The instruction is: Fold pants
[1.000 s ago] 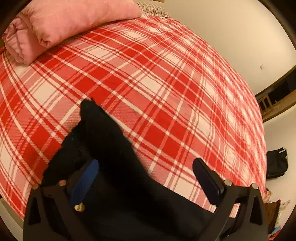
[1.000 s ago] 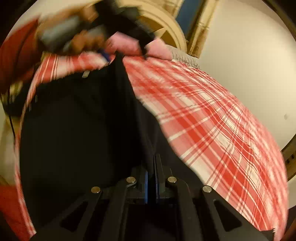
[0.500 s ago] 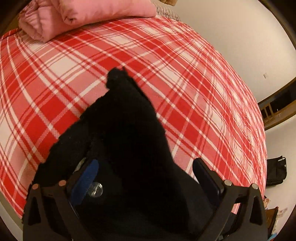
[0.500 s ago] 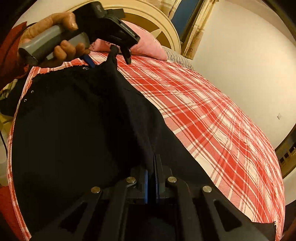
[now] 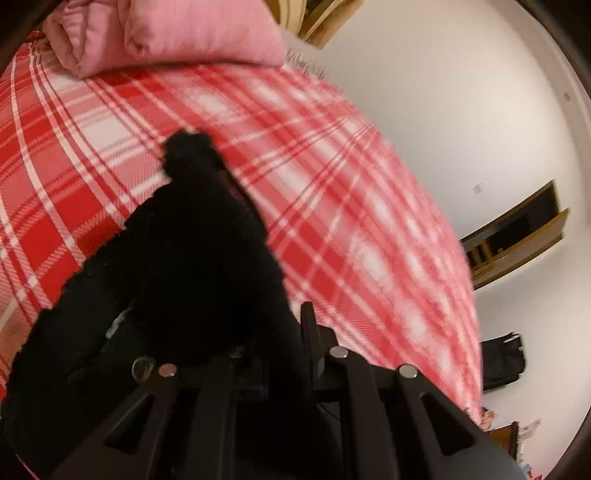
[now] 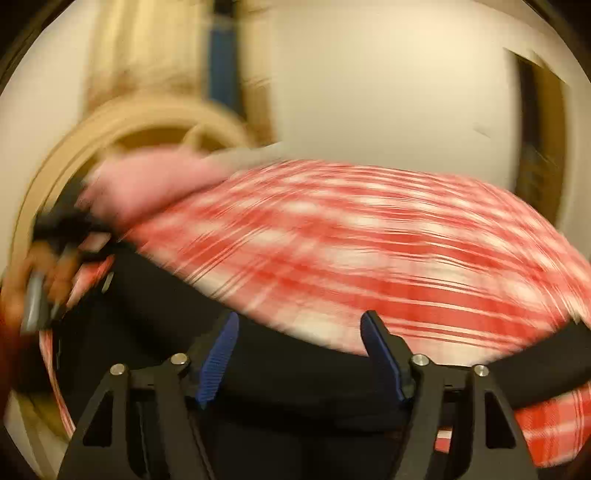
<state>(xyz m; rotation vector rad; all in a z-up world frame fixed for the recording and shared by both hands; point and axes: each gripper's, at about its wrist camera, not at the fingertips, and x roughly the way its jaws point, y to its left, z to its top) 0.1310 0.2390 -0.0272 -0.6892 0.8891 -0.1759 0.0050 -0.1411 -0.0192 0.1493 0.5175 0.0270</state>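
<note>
Nearest the left wrist camera, the left gripper (image 5: 273,354) has its jaws drawn close together on a bunched ridge of the black pants (image 5: 192,258); the cloth rises from the fingers in a peak and hides most of the near finger, so the grip is judged from the narrow gap. In the right wrist view the right gripper (image 6: 299,354) stands with its blue-padded jaws wide apart and nothing between them, hovering just above the pants, which lie as a dark band across the near edge of the bed (image 6: 369,258).

The pants look soft, limp and fairly thick, so they should drape and sag from any single hold, with little risk of damage. A pinch at the waistband or a hem corner, through both layers, would likely carry them best; a hold on one loose layer would probably let the rest slide away.

Farther off, the red plaid bed cover runs to a pink pillow (image 5: 177,33) at the head end. Only the right view, though badly blurred, shows the person's left hand (image 6: 40,280) on its gripper handle near the left edge and the curved headboard (image 6: 122,122) behind. Only the left view shows the raised fold sharply, and a dark bag (image 5: 502,358) by the far wall.
</note>
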